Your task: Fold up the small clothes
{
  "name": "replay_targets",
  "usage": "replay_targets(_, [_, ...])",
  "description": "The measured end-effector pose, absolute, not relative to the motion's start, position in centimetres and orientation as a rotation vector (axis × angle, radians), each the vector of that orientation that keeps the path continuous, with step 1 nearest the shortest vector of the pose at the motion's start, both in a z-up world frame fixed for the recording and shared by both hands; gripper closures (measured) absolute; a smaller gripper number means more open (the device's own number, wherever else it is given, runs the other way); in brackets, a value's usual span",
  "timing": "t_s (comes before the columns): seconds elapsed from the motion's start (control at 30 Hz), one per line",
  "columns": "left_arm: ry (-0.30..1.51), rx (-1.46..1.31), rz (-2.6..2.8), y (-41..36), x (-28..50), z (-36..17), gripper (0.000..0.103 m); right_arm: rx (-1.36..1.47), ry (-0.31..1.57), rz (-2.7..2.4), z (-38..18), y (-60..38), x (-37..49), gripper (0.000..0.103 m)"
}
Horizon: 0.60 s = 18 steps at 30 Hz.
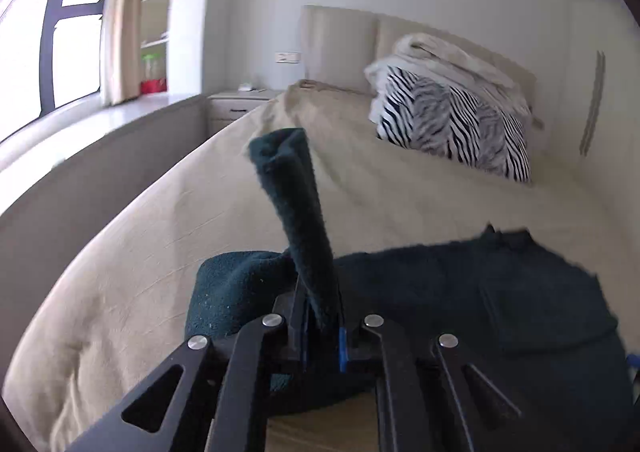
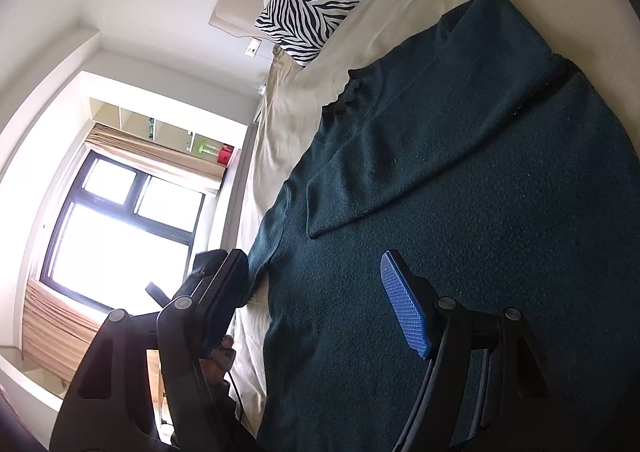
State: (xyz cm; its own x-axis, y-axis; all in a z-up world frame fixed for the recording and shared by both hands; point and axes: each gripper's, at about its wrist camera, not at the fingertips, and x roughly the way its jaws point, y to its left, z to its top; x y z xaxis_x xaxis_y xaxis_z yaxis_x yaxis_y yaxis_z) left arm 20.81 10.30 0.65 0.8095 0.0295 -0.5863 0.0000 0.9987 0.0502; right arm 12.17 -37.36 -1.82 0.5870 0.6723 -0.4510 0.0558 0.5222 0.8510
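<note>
A dark teal knitted sweater (image 2: 480, 192) lies spread on the beige bed (image 2: 288, 108), with one sleeve (image 2: 400, 156) folded across its body. In the left wrist view my left gripper (image 1: 318, 308) is shut on the other sleeve (image 1: 292, 196), which stands up out of the jaws and ends in a cuff. The rest of the sweater (image 1: 480, 292) spreads to the right behind it. My right gripper (image 2: 316, 276) hangs open over the sweater's lower body. Its blue pad (image 2: 404, 308) shows, and nothing is between the fingers.
A zebra-striped pillow (image 1: 452, 124) and a cream blanket (image 1: 440, 52) lie at the headboard end. A low grey wall (image 1: 100, 180) and a window (image 1: 24, 52) run along the bed's left side, with a nightstand (image 1: 240, 102) beyond. Wooden floor (image 1: 320, 428) shows below the bed edge.
</note>
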Motion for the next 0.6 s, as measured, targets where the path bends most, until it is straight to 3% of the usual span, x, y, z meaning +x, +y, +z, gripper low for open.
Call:
replay_targets(0.07, [0.613, 0.388, -0.061, 2.8, 19.5, -1.5, 0.092, 0.959, 0.904, 0.428, -2.2, -36.9, 12.8, 0.034])
replay_targets(0.17, [0.596, 0.564, -0.095, -1.9, 18.1, -4.1, 0.092, 0.944, 0.926, 0.442, -2.4, -35.8, 14.2, 0.034])
replay_targets(0.37, [0.582, 0.476, -0.049, -0.2, 17.3, -3.6, 0.091, 0.97, 1.031, 0.519, -4.2, -30.7, 18.8, 0.034])
replay_targets(0.6, [0.532, 0.432, -0.031, 1.0, 17.6, -2.7, 0.089, 1.212, 1.144, 0.65, -8.1, -23.1, 23.7, 0.034])
